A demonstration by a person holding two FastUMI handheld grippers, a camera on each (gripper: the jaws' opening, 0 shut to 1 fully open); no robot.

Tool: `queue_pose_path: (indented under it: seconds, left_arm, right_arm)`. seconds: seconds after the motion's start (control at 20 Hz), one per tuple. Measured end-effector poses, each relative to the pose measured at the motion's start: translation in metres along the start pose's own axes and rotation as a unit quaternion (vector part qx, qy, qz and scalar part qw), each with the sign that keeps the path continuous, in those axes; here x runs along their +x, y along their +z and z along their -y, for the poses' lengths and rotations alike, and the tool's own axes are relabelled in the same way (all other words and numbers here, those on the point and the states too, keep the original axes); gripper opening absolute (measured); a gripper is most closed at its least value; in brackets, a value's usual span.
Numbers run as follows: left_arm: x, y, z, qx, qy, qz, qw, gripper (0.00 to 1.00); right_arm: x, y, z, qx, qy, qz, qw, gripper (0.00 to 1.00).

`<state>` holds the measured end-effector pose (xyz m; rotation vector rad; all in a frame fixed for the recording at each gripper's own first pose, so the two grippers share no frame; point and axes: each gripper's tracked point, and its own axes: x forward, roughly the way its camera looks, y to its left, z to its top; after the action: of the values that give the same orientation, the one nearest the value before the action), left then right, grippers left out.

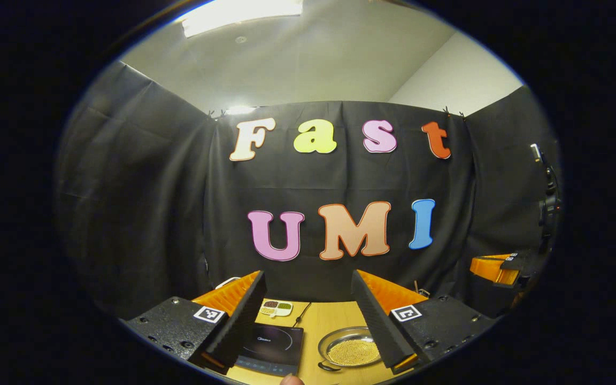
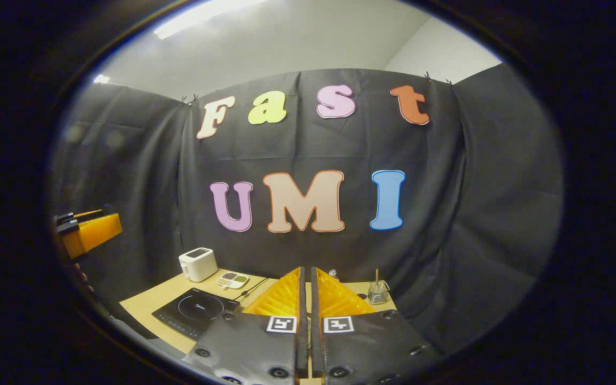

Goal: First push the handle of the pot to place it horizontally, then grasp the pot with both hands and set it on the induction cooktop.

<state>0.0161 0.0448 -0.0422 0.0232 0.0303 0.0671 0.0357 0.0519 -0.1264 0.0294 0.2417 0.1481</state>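
1. Above the near edge of a wooden table (image 1: 335, 315), in the left gripper view, my left gripper (image 1: 308, 315) hangs with its two orange-and-black fingers spread wide and nothing between them. Through the gap I see the black induction cooktop (image 1: 273, 347) on the left and the pot (image 1: 352, 350), round and shiny, just beside it on the right, its dark handle (image 1: 328, 367) pointing toward me. A small divided dish (image 1: 276, 307) lies farther back. My right gripper (image 1: 495, 267) shows at the far right edge.

2. In the right gripper view, my right gripper (image 2: 306, 299) has its fingers almost together, only a thin slit between them, holding nothing. The cooktop (image 2: 193, 310) lies to the left; behind it stand a white toaster (image 2: 198, 264) and the dish (image 2: 232, 279). A glass jar (image 2: 376, 292) sits right.
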Motion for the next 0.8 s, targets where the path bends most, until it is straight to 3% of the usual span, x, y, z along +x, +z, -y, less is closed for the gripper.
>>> queue_pose_path:
  seconds: [0.5, 0.55, 0.6, 0.8]
  left_arm:
    - [0.060, -0.065, -0.089, 0.004, -0.077, -0.014, 0.997, 0.97]
    - [0.062, -0.073, -0.093, 0.005, -0.085, -0.020, 0.996, 0.96]
    - [0.065, -0.081, -0.097, 0.006, -0.090, -0.029, 0.995, 0.96]
    - [0.080, -0.108, -0.115, -0.001, -0.093, -0.048, 0.995, 0.97]
  right_arm:
    - [0.041, -0.108, -0.084, 0.014, -0.070, -0.115, 0.991, 0.03]
    - [0.046, -0.119, -0.089, 0.014, -0.078, -0.129, 0.988, 0.00]
    - [0.049, -0.131, -0.095, 0.019, -0.082, -0.145, 0.986, 0.04]
    - [0.059, -0.188, -0.108, 0.028, -0.089, -0.210, 0.973, 0.03]
